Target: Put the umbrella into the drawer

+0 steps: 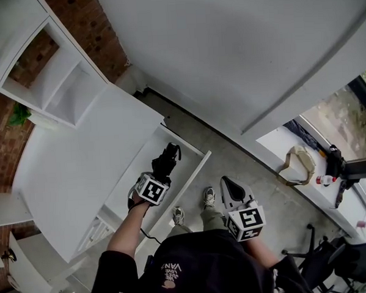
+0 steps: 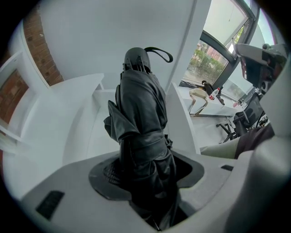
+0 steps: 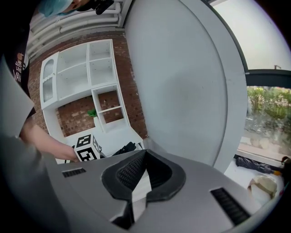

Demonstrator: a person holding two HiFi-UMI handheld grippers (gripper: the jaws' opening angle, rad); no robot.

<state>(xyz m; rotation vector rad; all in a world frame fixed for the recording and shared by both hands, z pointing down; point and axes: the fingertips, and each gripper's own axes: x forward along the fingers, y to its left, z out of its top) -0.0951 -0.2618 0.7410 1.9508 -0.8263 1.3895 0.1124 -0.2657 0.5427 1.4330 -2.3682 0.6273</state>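
Note:
A black folded umbrella hangs over the open white drawer, and my left gripper is shut on it. In the left gripper view the umbrella stands up between the pads of the left gripper, its strapped handle at the far end and the drawer's side wall just beyond. My right gripper is to the right of the drawer, above the floor. Its jaws meet at the tips in the right gripper view with nothing between them. That view also shows the umbrella in the distance.
The drawer juts from a white cabinet with open shelves on a brick wall. My shoes stand on the concrete floor beside it. A window ledge at right holds a beige bag and a bottle. An office chair is at lower right.

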